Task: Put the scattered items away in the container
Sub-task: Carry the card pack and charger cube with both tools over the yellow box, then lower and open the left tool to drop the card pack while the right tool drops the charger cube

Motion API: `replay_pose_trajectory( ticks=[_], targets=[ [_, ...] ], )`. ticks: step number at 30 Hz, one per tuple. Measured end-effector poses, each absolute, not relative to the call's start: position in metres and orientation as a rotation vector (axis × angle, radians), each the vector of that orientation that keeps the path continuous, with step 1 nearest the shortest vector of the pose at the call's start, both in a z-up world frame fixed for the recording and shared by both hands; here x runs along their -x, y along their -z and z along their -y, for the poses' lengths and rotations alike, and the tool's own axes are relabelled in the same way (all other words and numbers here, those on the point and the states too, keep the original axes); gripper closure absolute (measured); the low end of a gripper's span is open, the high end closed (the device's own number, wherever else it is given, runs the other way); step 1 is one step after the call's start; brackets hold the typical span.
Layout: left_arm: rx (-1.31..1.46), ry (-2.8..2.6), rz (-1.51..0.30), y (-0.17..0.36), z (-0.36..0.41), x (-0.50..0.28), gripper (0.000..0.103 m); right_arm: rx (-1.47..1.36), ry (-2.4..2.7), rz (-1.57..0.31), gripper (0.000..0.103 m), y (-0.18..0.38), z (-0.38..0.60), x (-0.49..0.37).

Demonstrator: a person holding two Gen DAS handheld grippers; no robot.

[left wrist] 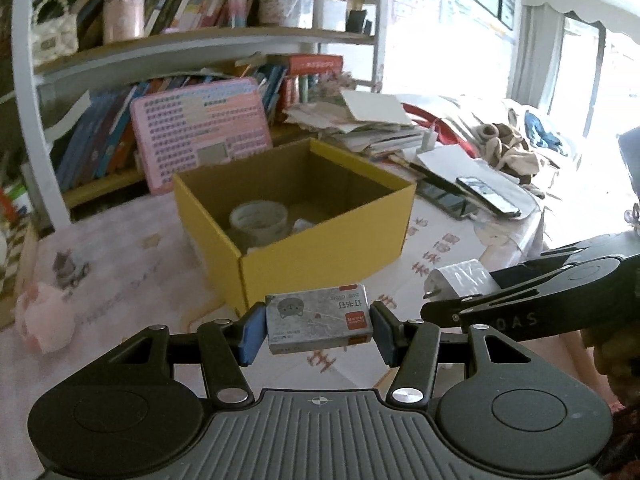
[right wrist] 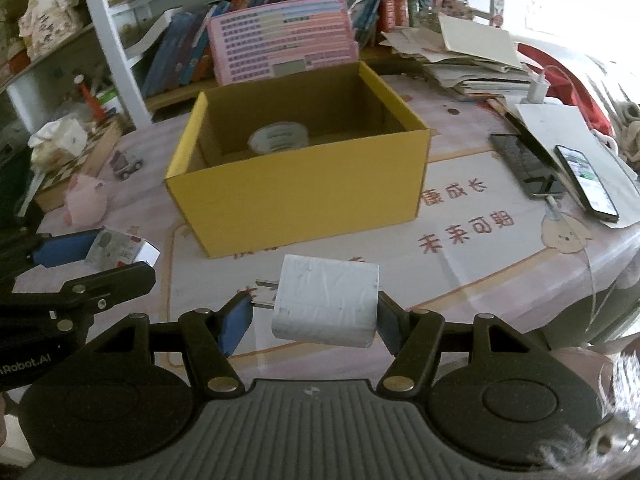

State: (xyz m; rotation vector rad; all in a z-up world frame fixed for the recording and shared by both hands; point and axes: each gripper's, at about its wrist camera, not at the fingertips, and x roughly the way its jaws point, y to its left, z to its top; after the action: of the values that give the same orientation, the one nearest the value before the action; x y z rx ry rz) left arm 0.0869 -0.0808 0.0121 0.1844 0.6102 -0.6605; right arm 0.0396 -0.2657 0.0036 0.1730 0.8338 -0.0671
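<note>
The left claw (left wrist: pixel 319 330) pinches a small, light staple box (left wrist: pixel 318 324) by its ends; the right claw (right wrist: pixel 312 314) pinches a hard, smooth charger (right wrist: pixel 326 306), near the yellow box (right wrist: pixel 296 184)

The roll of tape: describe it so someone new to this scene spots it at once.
Find the open yellow cardboard box in the middle of the table. On its floor lies a whitish roll of tape. Its ring shape with a hollow centre sets it apart from the pale crumpled scrap beside it.

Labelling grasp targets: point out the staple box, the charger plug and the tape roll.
staple box (left wrist: pixel 319 318), left wrist view, printed top face.
charger plug (right wrist: pixel 326 306), right wrist view, white body.
tape roll (right wrist: pixel 278 137), right wrist view, top rim, inside yellow box (right wrist: pixel 304 200).
</note>
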Motion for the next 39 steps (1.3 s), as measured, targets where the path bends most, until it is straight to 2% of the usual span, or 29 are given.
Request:
replay_pose_trajectory(
  ticks=[10, 20, 30, 39],
  targets=[
    [-0.220, 0.640, -0.502, -0.032, 0.100, -0.102, 0.049, -0.152, 0.057, -0.800, 0.040, -0.016, 0.288, -0.062],
    [-0.223, 0.563, -0.471, -0.041, 0.114, -0.142, 0.049, -0.100, -0.008, -0.682, 0.040, -0.051, 0.308, -0.116],
    [-0.226, 0.509, -0.532, -0.027, 0.143, -0.182, 0.049, -0.038, -0.144, -0.701, 0.040, -0.047, 0.321, -0.188],
    [-0.241, 0.472, -0.684, -0.001, 0.177, -0.222, 0.049, 0.053, -0.248, -0.787, 0.040, -0.019, 0.320, -0.261]
  ],
)
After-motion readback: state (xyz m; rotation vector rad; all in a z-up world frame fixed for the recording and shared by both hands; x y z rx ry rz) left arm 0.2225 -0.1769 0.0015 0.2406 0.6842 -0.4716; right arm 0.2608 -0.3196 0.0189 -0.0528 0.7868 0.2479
